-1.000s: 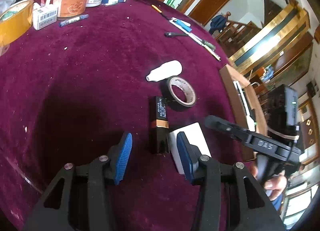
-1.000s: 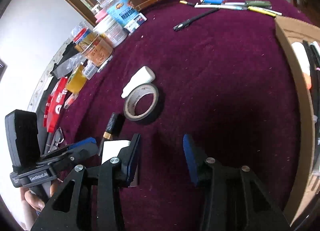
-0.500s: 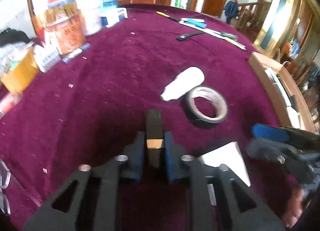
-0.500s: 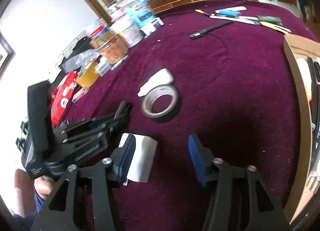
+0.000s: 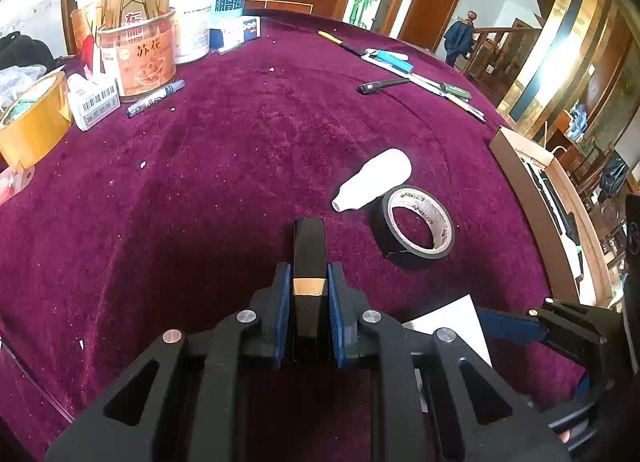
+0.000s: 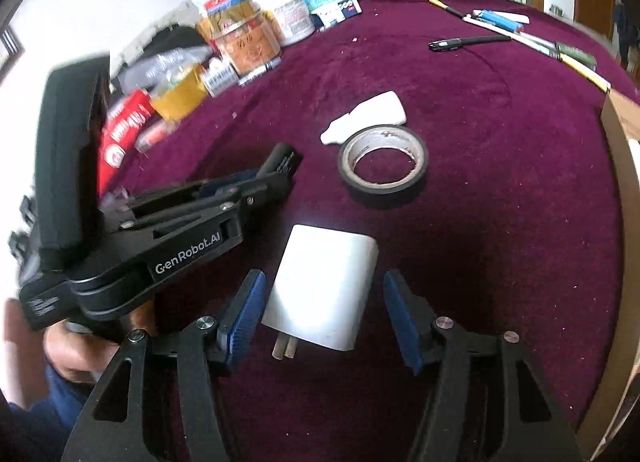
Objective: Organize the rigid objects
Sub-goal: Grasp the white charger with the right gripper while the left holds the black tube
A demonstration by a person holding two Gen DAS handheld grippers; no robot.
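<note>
The black case with a gold band (image 5: 308,262) is clamped between the blue pads of the left tool (image 5: 308,294), gripped near its middle so its far end juts forward over the purple worktop (image 5: 240,150); that hold looks chosen to keep the slim piece from tipping when lifted. Just right of it, the white plug adapter (image 6: 324,286) lies flat with its prongs toward the near edge, sitting between the fingers of the right tool (image 6: 322,316). Those jaws are opening and the pads touch neither side, so the adapter is straddled but not gripped, probably to clear its broad body before closing.

Farther out, a roll of black tape (image 5: 416,226) lies flat, and a white bottle (image 5: 374,180) on its side touches or nearly touches the roll's far edge. Pens (image 5: 400,70) lie in a loose row at the far right. A wooden tray (image 5: 516,150) runs along the right edge, likely the place for sorted items. Tins and boxes (image 5: 140,50) crowd the far left.
</note>
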